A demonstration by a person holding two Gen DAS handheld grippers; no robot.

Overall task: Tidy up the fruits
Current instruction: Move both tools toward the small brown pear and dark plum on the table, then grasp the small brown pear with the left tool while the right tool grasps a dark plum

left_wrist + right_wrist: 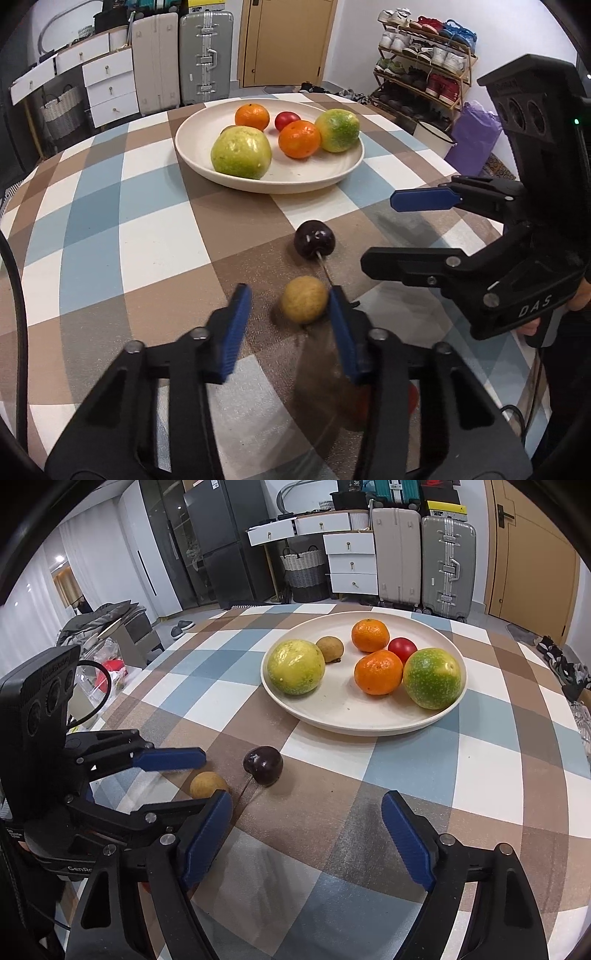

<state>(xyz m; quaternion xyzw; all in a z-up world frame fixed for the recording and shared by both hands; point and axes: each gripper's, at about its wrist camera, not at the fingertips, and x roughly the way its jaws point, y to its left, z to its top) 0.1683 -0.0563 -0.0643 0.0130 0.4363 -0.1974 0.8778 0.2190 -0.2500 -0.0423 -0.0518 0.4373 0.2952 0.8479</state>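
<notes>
Table: the checked table [147, 229] fills most of both views.
Plate: the white plate [295, 177] sits in the upper middle of the left wrist view. It already has green, orange and red fruits in it, with bare room at its near side.
Right gripper: the right gripper [306, 834] is at the bottom of its own view. Its jaws are wide apart and there is nothing in them.
Left gripper: the left gripper [289, 297] is at the bottom of its own view. Its jaws are not clamped yet. One blue pad touches the little fruit, and the other pad is just beside it with a gap.
Dark fruit: the dark fruit [314, 238] lies on the table in the middle. Its thin stem points down toward the left gripper.
Little brown fruit: the little brown fruit [303, 304] is on the table, between the left jaws.
How to do it well: I think the job now is to grab this little fruit. Squeeze softly so it does not roll or pop out. Keep the stem out of the pads. Then lift straight up and go to the bare part of the plate.
</notes>
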